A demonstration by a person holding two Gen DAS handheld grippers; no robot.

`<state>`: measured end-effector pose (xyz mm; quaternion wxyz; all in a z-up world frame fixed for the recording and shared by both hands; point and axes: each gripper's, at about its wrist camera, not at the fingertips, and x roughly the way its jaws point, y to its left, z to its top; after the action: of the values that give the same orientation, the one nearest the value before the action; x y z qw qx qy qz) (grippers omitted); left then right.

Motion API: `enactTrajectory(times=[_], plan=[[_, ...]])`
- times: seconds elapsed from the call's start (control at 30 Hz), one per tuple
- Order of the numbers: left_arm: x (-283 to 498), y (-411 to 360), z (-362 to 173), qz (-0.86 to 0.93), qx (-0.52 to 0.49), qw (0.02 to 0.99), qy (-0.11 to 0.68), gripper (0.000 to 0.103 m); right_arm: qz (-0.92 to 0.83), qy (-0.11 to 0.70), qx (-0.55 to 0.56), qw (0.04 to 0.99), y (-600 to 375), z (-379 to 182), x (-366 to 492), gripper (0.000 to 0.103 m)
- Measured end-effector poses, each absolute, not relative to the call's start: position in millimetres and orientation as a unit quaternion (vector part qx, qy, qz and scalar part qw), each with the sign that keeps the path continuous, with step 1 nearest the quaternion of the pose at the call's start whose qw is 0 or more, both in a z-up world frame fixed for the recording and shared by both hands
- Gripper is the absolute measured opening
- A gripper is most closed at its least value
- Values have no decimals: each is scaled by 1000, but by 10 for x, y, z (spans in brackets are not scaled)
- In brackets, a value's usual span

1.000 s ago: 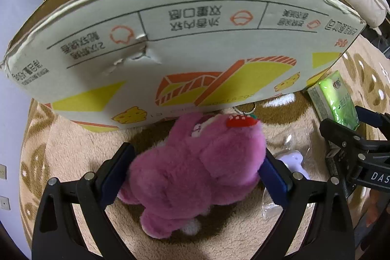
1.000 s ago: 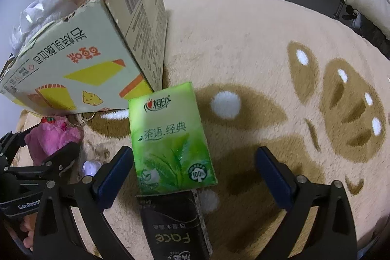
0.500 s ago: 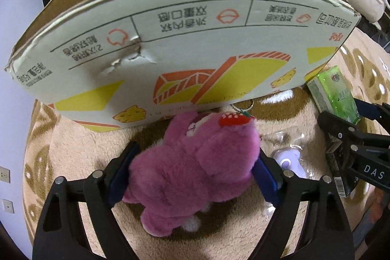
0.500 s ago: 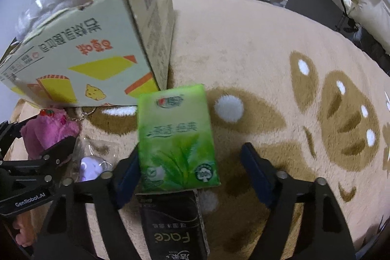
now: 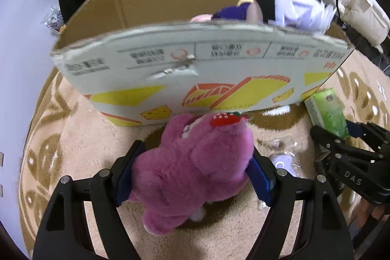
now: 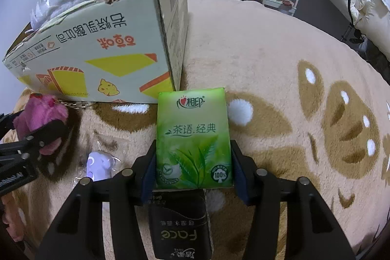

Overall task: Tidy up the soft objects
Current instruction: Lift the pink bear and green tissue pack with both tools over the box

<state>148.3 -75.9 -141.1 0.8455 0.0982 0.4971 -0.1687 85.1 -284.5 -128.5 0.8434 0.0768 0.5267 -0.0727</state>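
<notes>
A pink plush toy (image 5: 207,138) with a red strawberry tag lies on the beige rug in front of a cardboard box (image 5: 170,70). My left gripper (image 5: 195,158) has its jaws closing, and the blue pads press into the plush's sides. In the right wrist view a green tissue pack (image 6: 192,138) lies on the rug by the box corner (image 6: 170,40). My right gripper (image 6: 193,157) is closing too, its pads tight against both long sides of the pack. A white and purple plush (image 5: 292,6) sticks out of the box.
A black tissue pack (image 6: 180,223) lies under the green pack's near end. A small purple toy in a clear bag (image 6: 100,165) rests between the two grippers. Shelves and bedding stand beyond the rug (image 6: 268,52), which is bare to the right.
Both pairs of jaws have closed in, the left onto the pink plush and the right from wide apart onto the green pack. The left view has risen, showing the box's inside.
</notes>
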Motion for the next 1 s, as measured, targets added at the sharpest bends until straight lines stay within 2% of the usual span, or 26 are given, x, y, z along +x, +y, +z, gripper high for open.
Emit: enactTrajectory(times=[0.6,1.0], plan=[[1305,-639,-979,-157,74,873,455,79,-56,458,77,884,-2772,-866,598,56],[1031,-564,-586,-135,70,906,396,79,-43,372,68,925,-2614,-392,330,56]])
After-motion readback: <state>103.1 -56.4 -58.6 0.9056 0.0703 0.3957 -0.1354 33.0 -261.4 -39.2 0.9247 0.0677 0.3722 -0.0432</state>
